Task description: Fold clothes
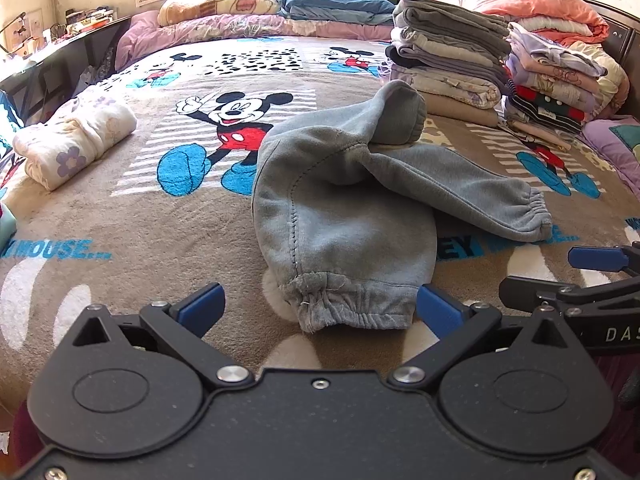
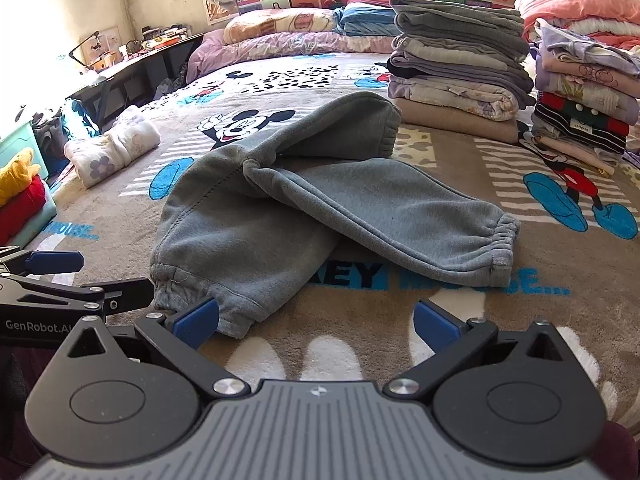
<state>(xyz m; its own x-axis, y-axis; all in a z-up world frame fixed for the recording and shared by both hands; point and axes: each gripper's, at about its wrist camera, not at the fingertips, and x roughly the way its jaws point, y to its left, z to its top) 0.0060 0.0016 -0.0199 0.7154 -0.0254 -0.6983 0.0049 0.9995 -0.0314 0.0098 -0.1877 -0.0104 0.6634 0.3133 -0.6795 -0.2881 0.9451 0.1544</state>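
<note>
Grey sweatpants (image 1: pixel 344 208) (image 2: pixel 304 200) lie crumpled on the cartoon-mouse bed blanket (image 1: pixel 132 216) (image 2: pixel 440 308), one leg crossed over the other, the waistband bunched at the far end. My left gripper (image 1: pixel 320 312) is open at the near leg cuff (image 1: pixel 352 308), its blue pads on either side of it. My right gripper (image 2: pixel 316 320) is also open, just right of that cuff (image 2: pixel 200 300), with bare blanket between its fingers. The other cuff (image 2: pixel 500 244) lies further right. Each gripper shows at the edge of the other's view.
Two tall stacks of folded clothes (image 1: pixel 448 60) (image 2: pixel 580 92) stand at the back right. A rolled white floral garment (image 1: pixel 76 140) (image 2: pixel 112 148) lies at the left. Pillows and quilts (image 1: pixel 256 16) line the headboard. A dark desk (image 1: pixel 52 64) and bins (image 2: pixel 20 184) flank the bed's left side.
</note>
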